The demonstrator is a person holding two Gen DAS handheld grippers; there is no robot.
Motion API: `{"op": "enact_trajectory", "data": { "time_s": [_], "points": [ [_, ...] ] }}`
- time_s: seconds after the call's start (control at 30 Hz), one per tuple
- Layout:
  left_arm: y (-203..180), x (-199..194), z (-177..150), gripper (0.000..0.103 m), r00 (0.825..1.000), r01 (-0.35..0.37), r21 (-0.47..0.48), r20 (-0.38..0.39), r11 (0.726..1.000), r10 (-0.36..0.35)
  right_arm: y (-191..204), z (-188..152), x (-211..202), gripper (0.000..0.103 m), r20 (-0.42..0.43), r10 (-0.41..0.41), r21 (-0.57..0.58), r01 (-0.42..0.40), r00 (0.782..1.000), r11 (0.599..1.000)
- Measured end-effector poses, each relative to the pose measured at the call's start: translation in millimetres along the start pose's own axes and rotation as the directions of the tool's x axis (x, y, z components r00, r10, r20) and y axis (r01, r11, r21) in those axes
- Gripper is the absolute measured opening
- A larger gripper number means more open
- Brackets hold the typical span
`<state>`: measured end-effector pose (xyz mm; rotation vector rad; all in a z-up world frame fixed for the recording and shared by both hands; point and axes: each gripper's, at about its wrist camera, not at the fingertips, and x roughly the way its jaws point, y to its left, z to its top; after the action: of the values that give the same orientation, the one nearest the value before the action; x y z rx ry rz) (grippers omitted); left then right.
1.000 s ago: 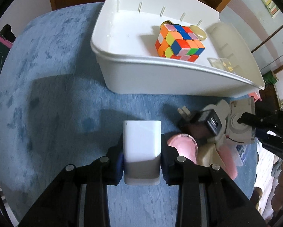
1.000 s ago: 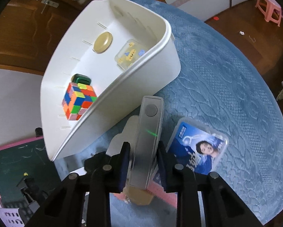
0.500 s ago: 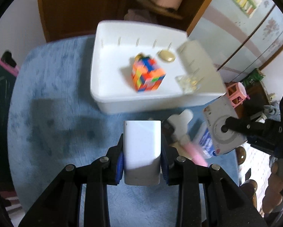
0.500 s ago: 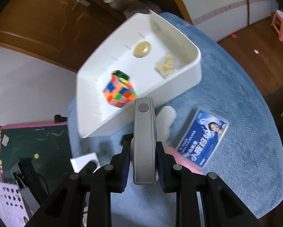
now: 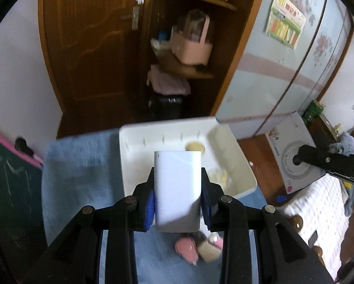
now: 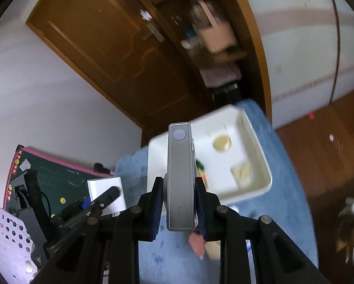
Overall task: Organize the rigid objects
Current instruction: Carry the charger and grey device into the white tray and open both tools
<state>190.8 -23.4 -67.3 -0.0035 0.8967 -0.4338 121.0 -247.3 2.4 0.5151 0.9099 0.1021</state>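
Between my left fingers [image 5: 151, 203], blue-padded on black, sits a plain white box [image 5: 177, 189]. Between my right fingers [image 6: 200, 203] is a silver-grey camera [image 6: 179, 172] with a lilac-grey button. Beyond both: a white bin [image 5: 129, 165] on mottled blue cloth [image 5: 82, 177]. Below my fingertips lie pink and beige items [image 5: 196, 248].

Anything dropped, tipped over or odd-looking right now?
Nothing stands out. The left gripper squarely clamps a white box, the right gripper a grey camera. The white tray sits flat on the blue cloth; its contents are blurred.
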Motion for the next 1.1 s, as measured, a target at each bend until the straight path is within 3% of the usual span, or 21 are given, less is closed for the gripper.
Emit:
{"op": "enact_trajectory", "data": {
  "time_s": [0.2,0.43,0.6,0.8,1.1],
  "points": [
    [13,32,32,0.034,0.998,-0.046,-0.016,0.03,0.999,0.047,3,42,20,0.025,0.033,-0.018,-0.061,0.02,0.999,0.998],
    [35,115,33,0.034,0.991,-0.115,-0.064,-0.069,0.991,0.111,-27,59,106,0.025,-0.085,-0.052,-0.031,0.049,0.995,0.998],
    [44,169,18,0.034,0.977,-0.159,-0.085,-0.155,0.984,0.145,-50,47,164,0.025,-0.178,-0.089,-0.035,0.085,0.98,0.996],
    [39,204,6,0.034,0.963,-0.188,-0.06,-0.208,0.98,0.172,-67,23,219,0.025,-0.294,-0.11,-0.053,0.098,0.949,0.994],
    [43,230,-4,0.034,0.944,-0.221,-0.037,-0.26,0.975,0.204,-64,5,253,0.025,-0.379,-0.117,-0.111,0.08,0.918,0.991]
  ]
}}
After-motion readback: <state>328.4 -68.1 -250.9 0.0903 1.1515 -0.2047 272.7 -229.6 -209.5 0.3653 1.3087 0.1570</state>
